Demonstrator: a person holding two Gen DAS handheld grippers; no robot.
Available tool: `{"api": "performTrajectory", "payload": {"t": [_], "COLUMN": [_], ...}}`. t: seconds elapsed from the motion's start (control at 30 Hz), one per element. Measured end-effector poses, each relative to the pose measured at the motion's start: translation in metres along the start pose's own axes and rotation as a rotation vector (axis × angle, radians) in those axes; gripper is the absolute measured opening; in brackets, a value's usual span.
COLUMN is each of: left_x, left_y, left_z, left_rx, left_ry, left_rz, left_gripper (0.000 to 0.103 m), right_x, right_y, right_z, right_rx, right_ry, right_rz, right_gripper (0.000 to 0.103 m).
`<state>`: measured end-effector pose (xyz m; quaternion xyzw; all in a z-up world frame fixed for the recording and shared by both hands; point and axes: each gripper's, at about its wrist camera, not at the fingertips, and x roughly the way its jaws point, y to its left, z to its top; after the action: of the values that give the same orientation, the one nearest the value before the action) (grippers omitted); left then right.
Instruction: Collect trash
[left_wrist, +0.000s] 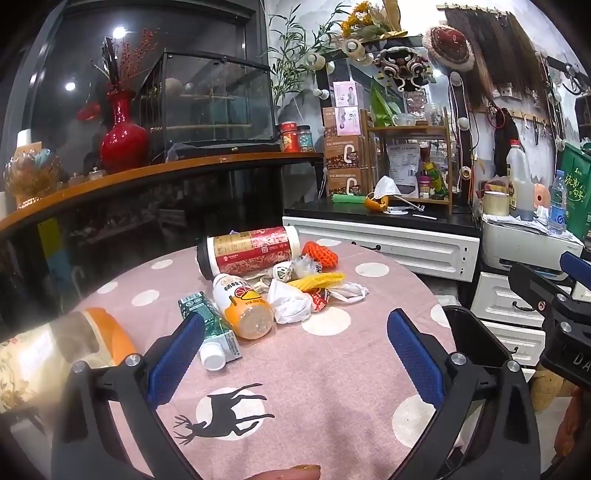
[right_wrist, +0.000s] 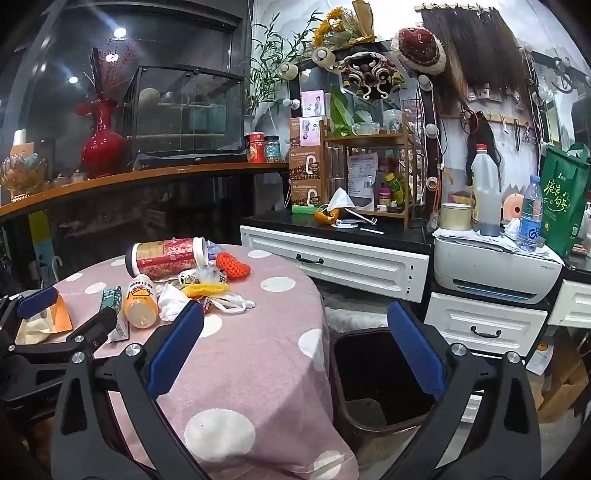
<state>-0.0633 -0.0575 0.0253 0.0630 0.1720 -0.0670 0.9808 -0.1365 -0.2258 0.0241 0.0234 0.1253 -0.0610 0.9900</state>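
Note:
A heap of trash lies on the pink dotted tablecloth (left_wrist: 295, 369): a red and cream canister (left_wrist: 247, 254), an orange juice bottle (left_wrist: 243, 306), a green carton (left_wrist: 212, 328), crumpled white paper (left_wrist: 290, 302), yellow foam netting (left_wrist: 317, 280) and orange netting (left_wrist: 321, 254). My left gripper (left_wrist: 295, 354) is open just short of the heap, nothing between its blue pads. The right gripper (right_wrist: 295, 347) is open too, at the table's right edge above a dark bin (right_wrist: 376, 384). The same heap, with the juice bottle (right_wrist: 140, 302), lies to its left.
An orange and cream box (left_wrist: 55, 350) lies at the table's left. White drawers (right_wrist: 332, 266) and a printer (right_wrist: 495, 269) stand behind the table. A wooden counter with a red vase (left_wrist: 123, 136) and a glass case (left_wrist: 218, 99) runs along the back.

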Motion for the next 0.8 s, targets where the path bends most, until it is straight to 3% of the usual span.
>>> {"api": "performTrajectory", "payload": {"t": [0.8], "left_x": [-0.0006], "left_y": [0.0019], "left_z": [-0.0022], "left_rx": [-0.014], "left_ry": [-0.003], "left_rz": [0.001], "left_gripper": [0.098], "right_x": [-0.0023], "right_y": [-0.0018], "right_z": [0.0016], "right_rx": [0.007], "right_ry": [0.002], "right_rz": [0.009], "right_gripper": [0.098]}}
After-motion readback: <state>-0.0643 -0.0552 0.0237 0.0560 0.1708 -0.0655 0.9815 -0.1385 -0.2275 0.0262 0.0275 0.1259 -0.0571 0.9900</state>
